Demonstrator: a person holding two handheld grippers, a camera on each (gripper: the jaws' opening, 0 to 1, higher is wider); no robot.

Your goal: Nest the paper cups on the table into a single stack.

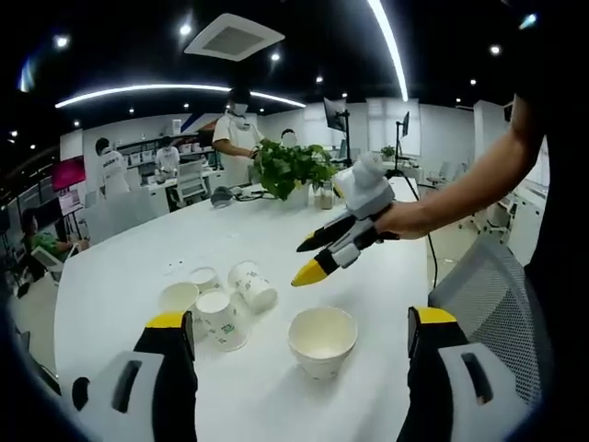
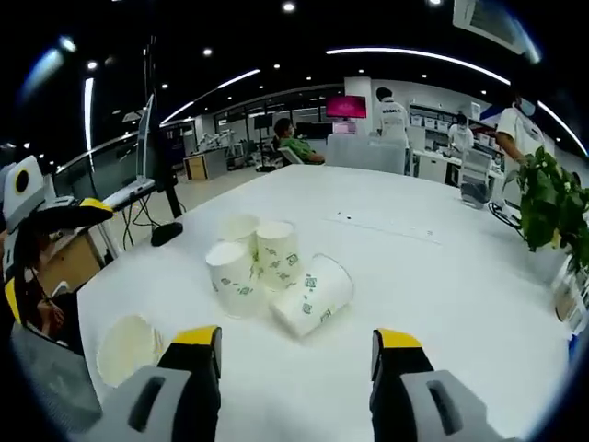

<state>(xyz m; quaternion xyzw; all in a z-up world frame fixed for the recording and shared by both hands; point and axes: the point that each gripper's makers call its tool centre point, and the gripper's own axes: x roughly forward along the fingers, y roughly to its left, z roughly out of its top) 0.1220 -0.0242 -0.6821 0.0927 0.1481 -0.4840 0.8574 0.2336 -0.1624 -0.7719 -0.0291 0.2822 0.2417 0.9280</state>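
Both grippers' fingers stand wide apart with nothing held: the left gripper [image 1: 299, 336] hovers over a lone upright, empty paper bowl [image 1: 322, 342], while the right gripper [image 2: 296, 348] faces the paper cups [image 2: 267, 272] on the white surface [image 2: 442, 276]. The cups number four, clustered together near the bowl; three stand upright with open mouths up and look empty. The fourth cup [image 2: 313, 295] lies on its side, its long axis along the surface, just beside the upright three.

cups [image 2: 253, 267]: four white paper ones, green print, clustered; three upright, one on its side
bowl-like cup [image 1: 322, 341]: upright, apart
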